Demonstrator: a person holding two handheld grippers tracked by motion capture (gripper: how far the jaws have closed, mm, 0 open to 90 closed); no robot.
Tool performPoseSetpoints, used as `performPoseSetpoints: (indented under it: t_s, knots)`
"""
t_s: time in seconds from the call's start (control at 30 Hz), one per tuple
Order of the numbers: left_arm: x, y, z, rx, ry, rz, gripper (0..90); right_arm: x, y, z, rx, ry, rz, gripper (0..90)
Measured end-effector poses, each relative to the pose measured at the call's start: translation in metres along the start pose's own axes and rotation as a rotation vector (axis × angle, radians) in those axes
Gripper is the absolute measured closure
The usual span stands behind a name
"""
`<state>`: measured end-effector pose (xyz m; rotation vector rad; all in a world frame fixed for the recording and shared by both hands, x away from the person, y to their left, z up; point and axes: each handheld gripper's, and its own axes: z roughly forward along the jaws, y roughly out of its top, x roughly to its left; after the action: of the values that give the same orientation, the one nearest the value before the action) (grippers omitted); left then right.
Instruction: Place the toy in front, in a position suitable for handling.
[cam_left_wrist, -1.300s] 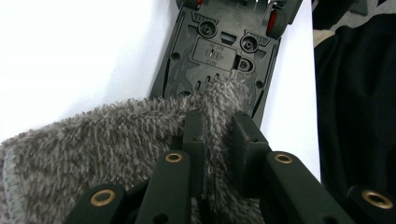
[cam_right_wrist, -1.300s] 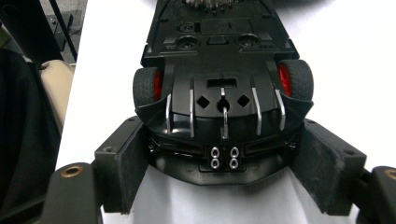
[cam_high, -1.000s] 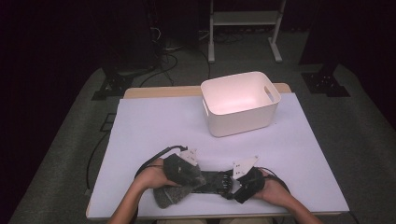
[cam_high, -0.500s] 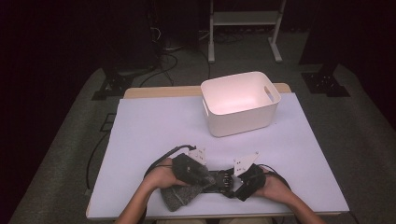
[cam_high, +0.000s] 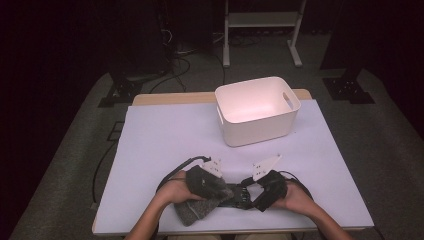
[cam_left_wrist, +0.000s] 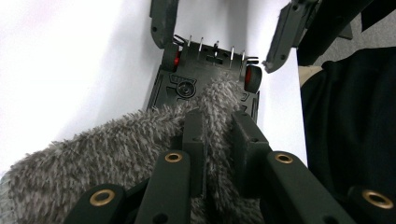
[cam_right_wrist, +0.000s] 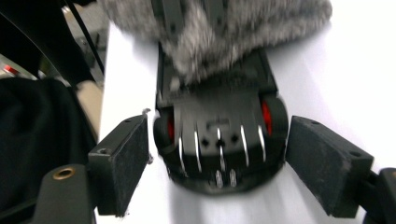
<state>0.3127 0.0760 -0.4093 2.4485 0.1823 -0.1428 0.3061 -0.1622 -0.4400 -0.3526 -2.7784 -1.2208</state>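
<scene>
Facing each other low over table edge: left tool (cam_left_wrist: 218, 140) pinching grey fuzzy cloth (cam_left_wrist: 93, 163), right tool (cam_right_wrist: 219, 172) jaws wide astride black toy car (cam_right_wrist: 219, 140)

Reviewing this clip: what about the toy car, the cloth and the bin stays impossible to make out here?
- Toy car: its far half, left gripper view, under the grey fleece cloth.
- Toy car detail: right gripper view, motion blur.
- Fleece cloth's full extent: cut by the frame edges, both gripper views.
- White bin floor: high view, near wall hides part.
</scene>
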Motion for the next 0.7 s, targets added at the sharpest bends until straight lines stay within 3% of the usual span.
performPoseSetpoints:
  t_s: [0.3, 0.7]
  knots:
    - [-0.001, 0.0, 0.0, 0.01, 0.003, 0.013, 77.4, -0.012, 0.018, 0.007, 0.015, 0.023, 0.031, 20.8]
    - [-0.003, 0.002, -0.002, 0.024, -0.008, 0.03, 76.5, -0.023, 0.008, 0.014, -0.016, 0.101, 0.135, 23.6]
